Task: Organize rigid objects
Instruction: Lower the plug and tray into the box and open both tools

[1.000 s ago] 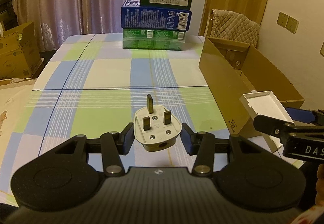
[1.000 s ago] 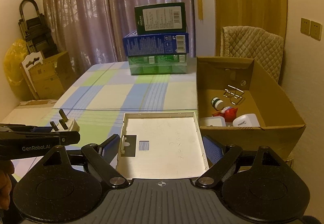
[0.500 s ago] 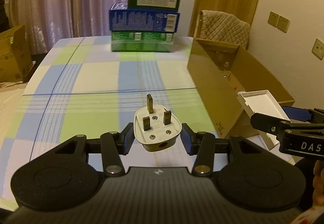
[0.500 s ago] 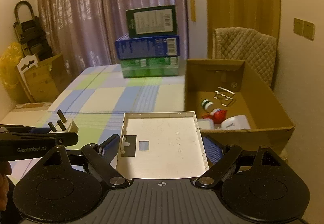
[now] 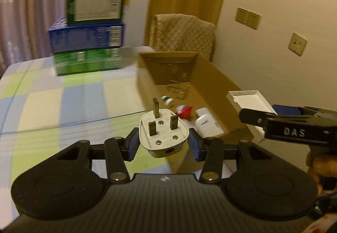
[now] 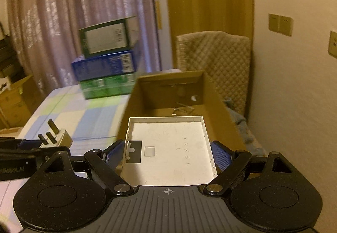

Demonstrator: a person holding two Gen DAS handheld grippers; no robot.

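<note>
My left gripper (image 5: 163,143) is shut on a white three-pin plug (image 5: 163,134), pins up, held above the near left wall of the open cardboard box (image 5: 219,79). My right gripper (image 6: 168,153) is shut on a white square plastic cover (image 6: 168,148), hollow side up, held over the near end of the cardboard box (image 6: 217,104). The plug also shows at the left of the right wrist view (image 6: 56,138), and the cover at the right of the left wrist view (image 5: 248,100). Inside the box lie a red item (image 5: 185,111), a white adapter (image 5: 205,121) and a wire part (image 5: 179,89).
A stack of green and blue boxes (image 5: 88,32) stands at the far side of the checked tablecloth (image 5: 63,102). A chair with a quilted cover (image 6: 214,56) stands behind the cardboard box. A wall (image 6: 294,96) is close on the right.
Both grippers have moved right and forward with their loads; the plug and the cover now hang over the cardboard box, and the box interior has come into the left view.
</note>
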